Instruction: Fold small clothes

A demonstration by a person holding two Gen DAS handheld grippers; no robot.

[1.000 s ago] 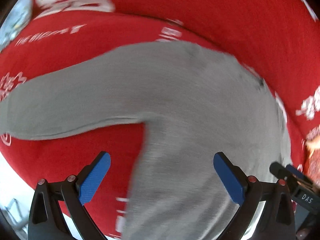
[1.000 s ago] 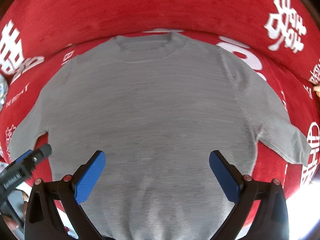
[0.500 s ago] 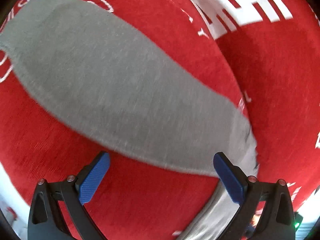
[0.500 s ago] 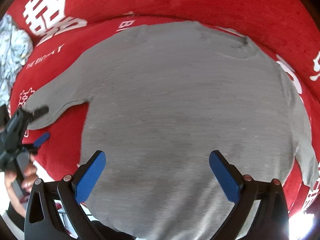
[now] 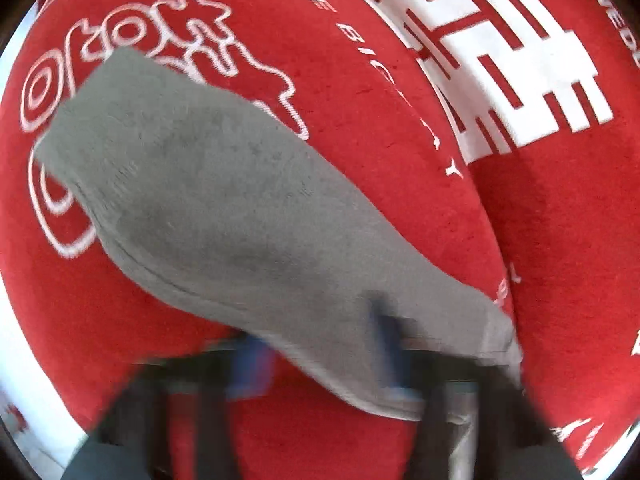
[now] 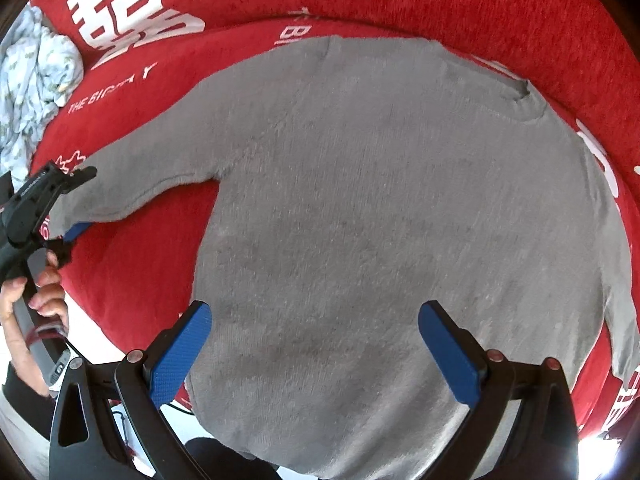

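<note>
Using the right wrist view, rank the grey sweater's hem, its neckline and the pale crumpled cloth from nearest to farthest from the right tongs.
1. Hem of the grey sweater, directly between the open right tongs.
2. Neckline, ahead and to the right, near the sofa back.
3. Pale crumpled cloth, far upper left, off the sweater.

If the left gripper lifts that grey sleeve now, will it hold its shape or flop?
Likely flop: the sleeve is soft knit lying limp on the red cover. Probably light, but its body-side end should drag. The left gripper seems at the cuff.
</note>
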